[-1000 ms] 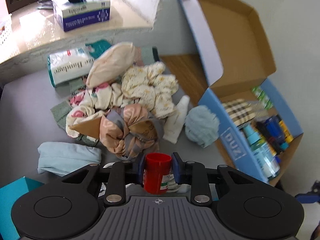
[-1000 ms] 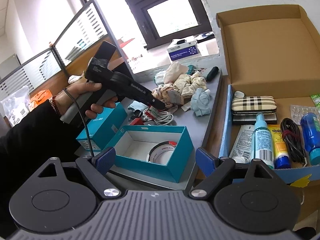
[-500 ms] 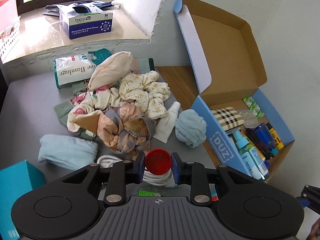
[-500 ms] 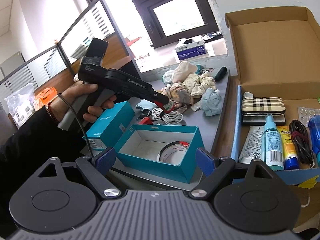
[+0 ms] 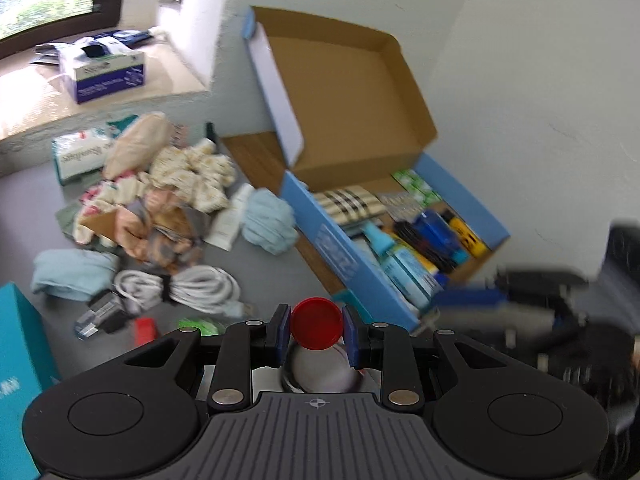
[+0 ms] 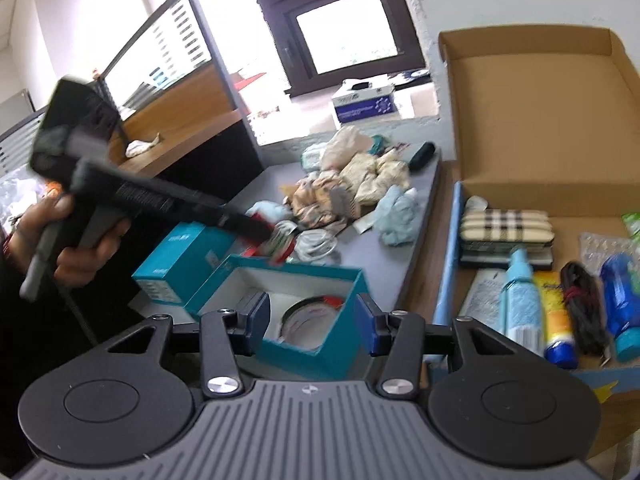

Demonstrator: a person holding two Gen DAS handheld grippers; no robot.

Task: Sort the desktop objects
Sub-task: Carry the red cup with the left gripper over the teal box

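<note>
Left tongs gripping red-capped bottle at lower centre of left view, hovering above teal box. Right tongs gaping wide, holding nothing. Advice: keeping grip firm, bottle upright (frames blurring), lowering beside tape roll, or carrying to cardboard box at right.

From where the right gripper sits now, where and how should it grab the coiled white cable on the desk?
Grip the coiled white cable at the black tie wrapped around its middle, where the loops are bundled tight. It lies flat on the grey desk, so come straight down from above, fingers across the bundle. The right gripper is open and would need to move past the teal box.
</note>
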